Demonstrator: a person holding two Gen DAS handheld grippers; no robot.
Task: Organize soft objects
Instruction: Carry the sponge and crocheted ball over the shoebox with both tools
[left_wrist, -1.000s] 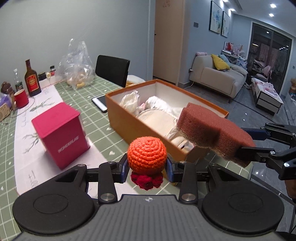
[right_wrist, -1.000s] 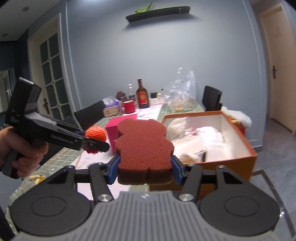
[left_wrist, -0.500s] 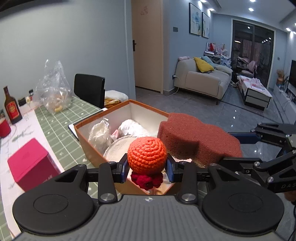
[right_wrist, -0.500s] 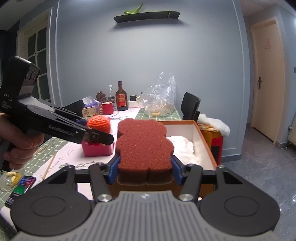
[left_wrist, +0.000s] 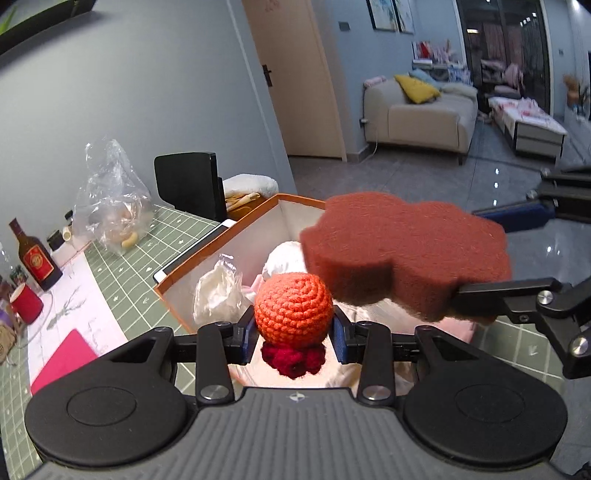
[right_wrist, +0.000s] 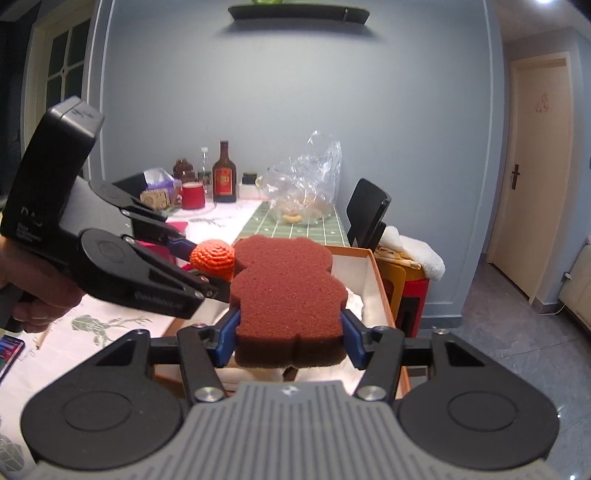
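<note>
Left gripper (left_wrist: 293, 334): jaws part-open, blue pads pressed on either side of the orange crochet ball (left_wrist: 293, 309); a dark red crochet frill (left_wrist: 293, 359) hangs beneath it. The ball is held above the near end of the orange box (left_wrist: 221, 240).

Right gripper (right_wrist: 290, 332): jaws set wider, clamped on the flanks of the brown bear-shaped sponge (right_wrist: 288, 295). The sponge is carried flat above the box, just beside the ball and a little higher; in the right wrist view the 2 appear to touch or nearly so, which cannot be settled.

Inside the box: a white bundle in clear wrap (left_wrist: 218, 295), another white soft item (left_wrist: 284, 258) and pink cloth (left_wrist: 369, 325) are seen. Outside the box, on the green checked table (left_wrist: 122, 273): a magenta carton (left_wrist: 62, 360), a phone (left_wrist: 195, 254), a clear plastic bag (left_wrist: 110, 206), a bottle (left_wrist: 35, 260), a red mug (left_wrist: 26, 304).

Step judged: transport finished, both items poised for deposit. The next move is judged to call for lowering each item into free space among the contents, then opening the jaws, 1 gripper at a time so that the 2 tools are not fouled over the narrow box.
</note>
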